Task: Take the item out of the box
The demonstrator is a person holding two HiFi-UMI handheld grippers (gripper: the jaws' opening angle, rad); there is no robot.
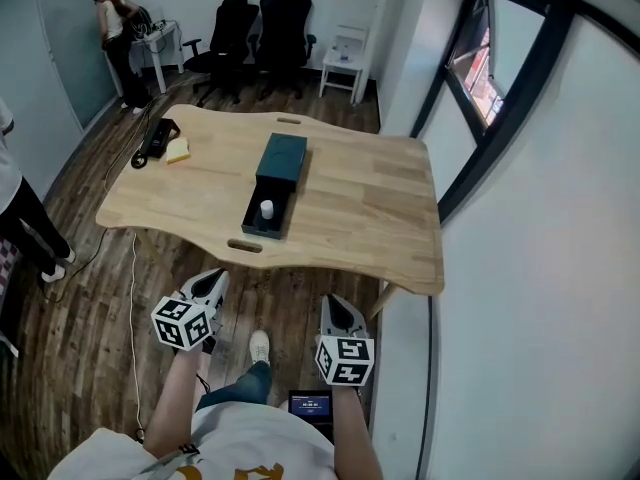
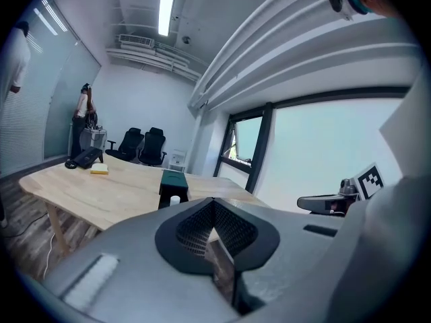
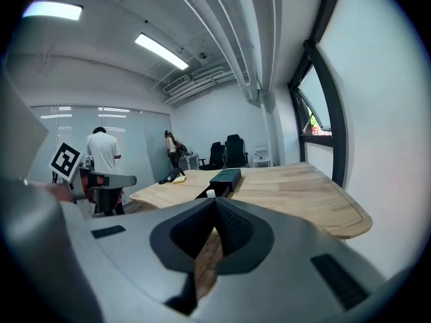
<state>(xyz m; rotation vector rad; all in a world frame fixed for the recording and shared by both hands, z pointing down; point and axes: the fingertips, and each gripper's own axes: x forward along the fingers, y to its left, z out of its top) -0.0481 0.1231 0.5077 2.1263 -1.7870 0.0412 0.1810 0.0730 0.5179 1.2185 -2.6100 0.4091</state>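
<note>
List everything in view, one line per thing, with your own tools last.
table: one, light wood, middle of the room
box: one, dark teal, mid-table, its drawer slid out toward the near edge
item: one, white, standing in the open drawer
black device: one, black, table's far left corner
yellow pad: one, yellow, beside the black device
office chairs: two, black, by the far wall
side table: one, white, right of the chairs
screen device: one, dark, on the floor
bystanders: two, white tops, far left and left edge
left tool: one, grey, shut, empty, short of the table
right tool: one, grey, shut, empty, short of the table
</note>
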